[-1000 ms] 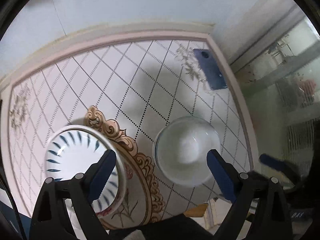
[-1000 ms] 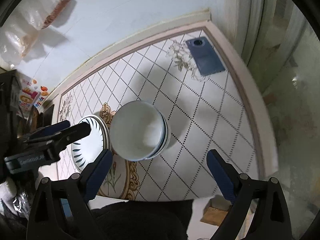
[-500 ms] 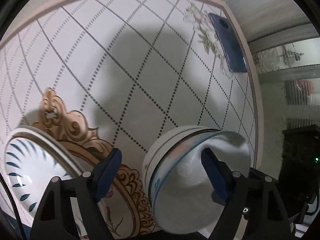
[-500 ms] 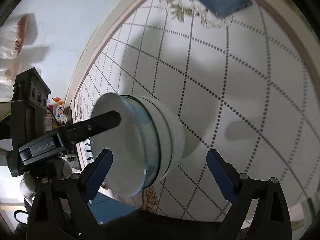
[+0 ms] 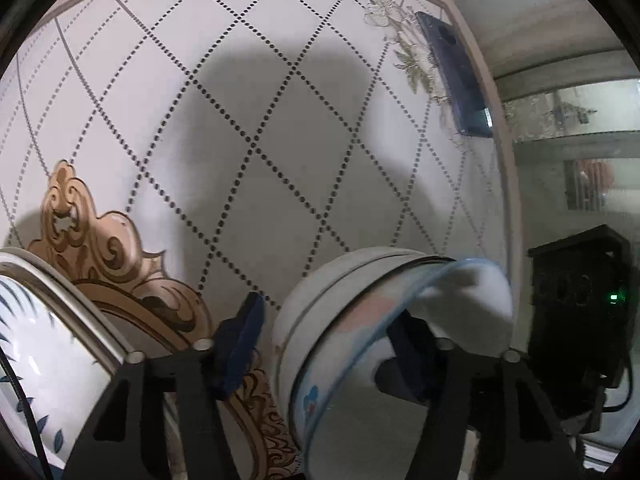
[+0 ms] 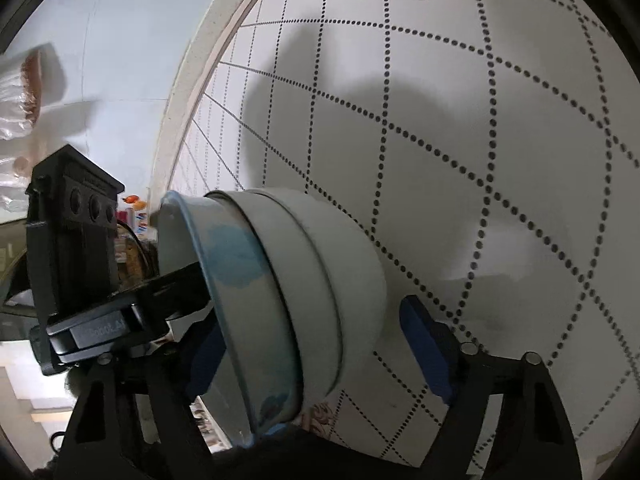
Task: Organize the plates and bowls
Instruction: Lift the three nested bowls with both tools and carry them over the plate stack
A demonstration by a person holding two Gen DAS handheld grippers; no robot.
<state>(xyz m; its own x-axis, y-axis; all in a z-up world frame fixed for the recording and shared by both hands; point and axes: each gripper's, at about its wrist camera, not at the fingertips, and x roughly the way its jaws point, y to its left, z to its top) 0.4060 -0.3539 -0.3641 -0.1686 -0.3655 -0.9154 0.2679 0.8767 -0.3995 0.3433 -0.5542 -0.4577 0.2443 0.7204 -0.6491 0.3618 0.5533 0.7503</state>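
At far left a blue-leaf plate [image 5: 44, 356] rests on the patterned table [image 5: 280, 140]. Just right of it the left gripper [image 5: 324, 344] straddles the rim of the stacked bowls [image 5: 360, 320] — one finger outside, one inside — its jaws have just been closing, not yet visibly pinching. The right gripper [image 6: 316, 344] spans the stack's other side, also closing, pads apart from it. Glazed ceramic — heavy, slick, chippable; take it by the rim wall.

The bench [image 5: 248, 128] lies bare behind the stacked bowls [image 5: 360, 320]. A phone [image 5: 456, 76] sits at its far right edge, a plate [image 5: 48, 344] at near left.
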